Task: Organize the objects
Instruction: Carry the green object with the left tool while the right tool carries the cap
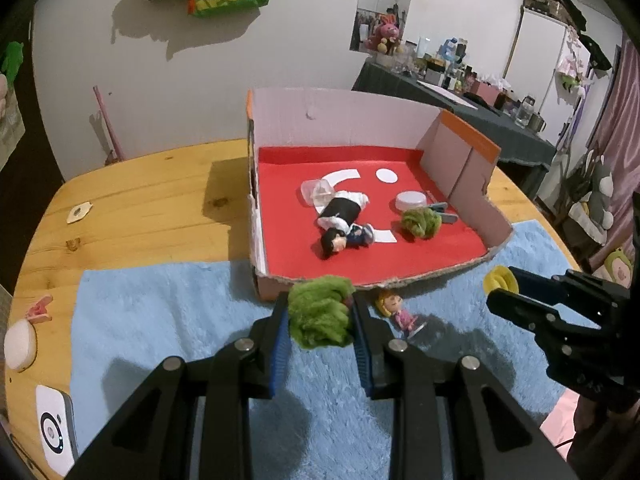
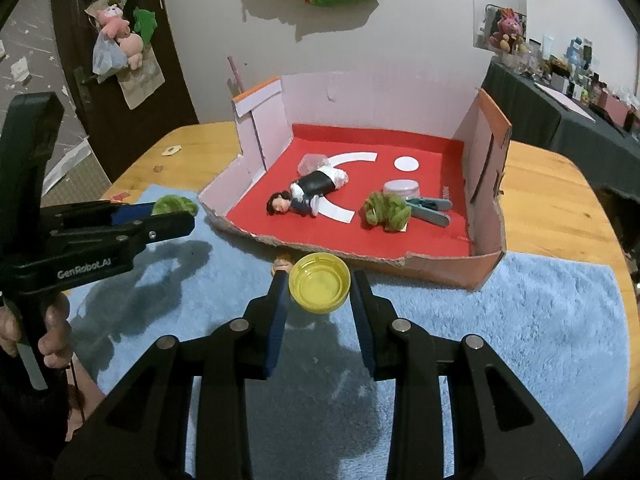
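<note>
Left wrist view: your left hand-held gripper is clenched on a green fuzzy ball at lower centre, above the blue towel, just before the cardboard box.

Right wrist view: your right hand-held gripper grasps a yellow cap at frame centre, just before the box's torn front edge; a small doll lies inside.
</note>
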`<state>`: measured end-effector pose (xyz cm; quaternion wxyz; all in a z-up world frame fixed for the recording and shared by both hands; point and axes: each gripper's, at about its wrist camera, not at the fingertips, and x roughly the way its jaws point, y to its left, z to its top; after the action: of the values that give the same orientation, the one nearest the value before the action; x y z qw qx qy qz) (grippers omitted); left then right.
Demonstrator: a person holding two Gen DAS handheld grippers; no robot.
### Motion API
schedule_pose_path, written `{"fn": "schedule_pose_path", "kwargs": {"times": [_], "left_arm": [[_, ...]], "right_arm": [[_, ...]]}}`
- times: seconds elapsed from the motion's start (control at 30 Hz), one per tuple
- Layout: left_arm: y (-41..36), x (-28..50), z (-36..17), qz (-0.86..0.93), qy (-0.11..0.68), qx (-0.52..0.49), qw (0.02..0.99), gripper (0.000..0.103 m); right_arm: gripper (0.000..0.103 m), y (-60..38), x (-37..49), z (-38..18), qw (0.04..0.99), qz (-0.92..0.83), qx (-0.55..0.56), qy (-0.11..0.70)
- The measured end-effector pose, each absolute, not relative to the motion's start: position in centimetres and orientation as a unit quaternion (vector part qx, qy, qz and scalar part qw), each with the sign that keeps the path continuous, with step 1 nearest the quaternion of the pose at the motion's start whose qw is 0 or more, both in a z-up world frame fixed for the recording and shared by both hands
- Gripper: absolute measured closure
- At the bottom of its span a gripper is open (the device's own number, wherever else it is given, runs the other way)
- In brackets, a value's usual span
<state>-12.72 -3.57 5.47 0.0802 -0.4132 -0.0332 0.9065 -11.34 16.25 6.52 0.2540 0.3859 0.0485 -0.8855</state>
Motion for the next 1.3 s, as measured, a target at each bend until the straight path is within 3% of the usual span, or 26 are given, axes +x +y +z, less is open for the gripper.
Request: {"fn": "schedule_pose_path", "kwargs": {"times": [1.3], "left_arm": [[-1.4,-17.6,6.5,0.899,-0.039,-0.423,0.110,0.073]], "right_arm": [[0.073,16.2,-15.0,8.8,0.262,-0.884,0.385,0.038]]}}
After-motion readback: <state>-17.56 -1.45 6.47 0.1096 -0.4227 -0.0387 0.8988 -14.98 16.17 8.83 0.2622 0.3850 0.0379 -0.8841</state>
